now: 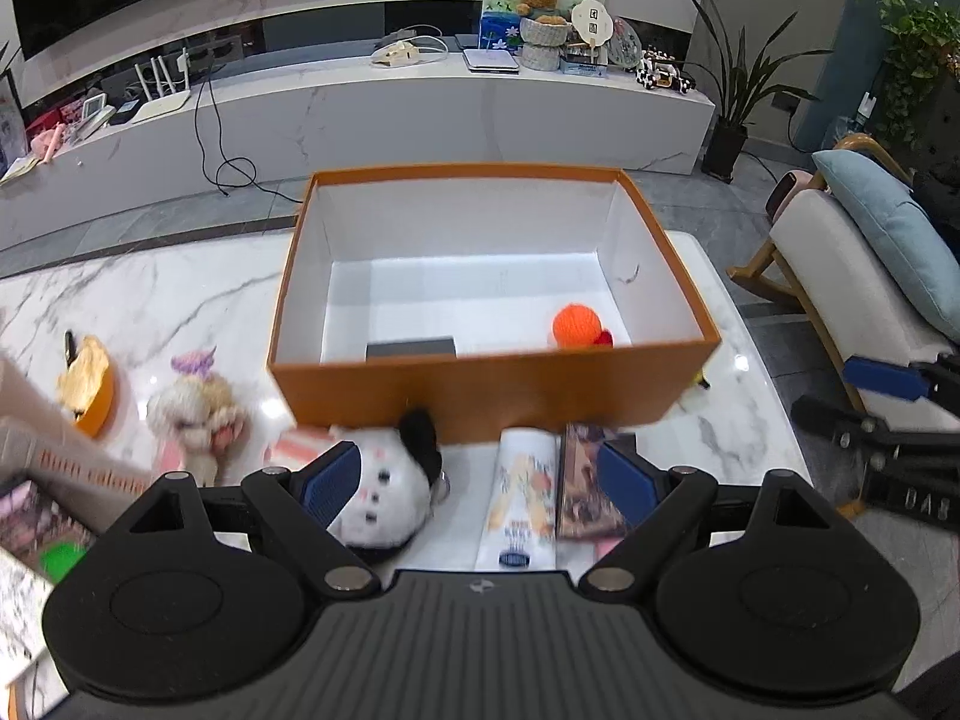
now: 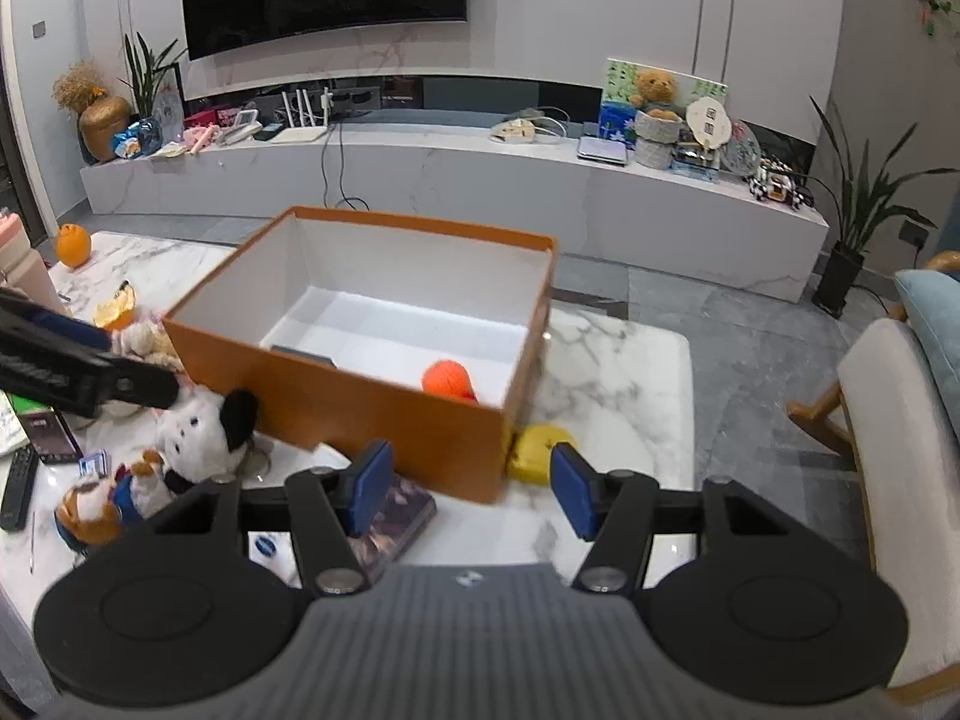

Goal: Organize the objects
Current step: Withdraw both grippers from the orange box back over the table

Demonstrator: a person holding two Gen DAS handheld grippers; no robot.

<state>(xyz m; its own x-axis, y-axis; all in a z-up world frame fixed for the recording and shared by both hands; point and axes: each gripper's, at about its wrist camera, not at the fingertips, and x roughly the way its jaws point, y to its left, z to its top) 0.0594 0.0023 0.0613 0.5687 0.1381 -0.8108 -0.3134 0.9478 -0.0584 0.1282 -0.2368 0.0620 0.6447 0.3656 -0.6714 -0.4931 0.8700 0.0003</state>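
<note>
Orange box (image 1: pixel 492 396) on marble table (image 1: pixel 150 300), holding orange ball (image 1: pixel 577 326); left gripper (image 1: pixel 474 480) and right gripper (image 2: pixel 471 489) spread wide, empty; best lowered squarely astride white plush (image 1: pixel 384 498) before squeezing.

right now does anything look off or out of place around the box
Yes. A yellow object sits jammed against the orange box's near right corner, partly hidden. A peeled orange lies open on the marble table beside the plush toys. The box holds only an orange knitted ball and a dark flat item.
</note>
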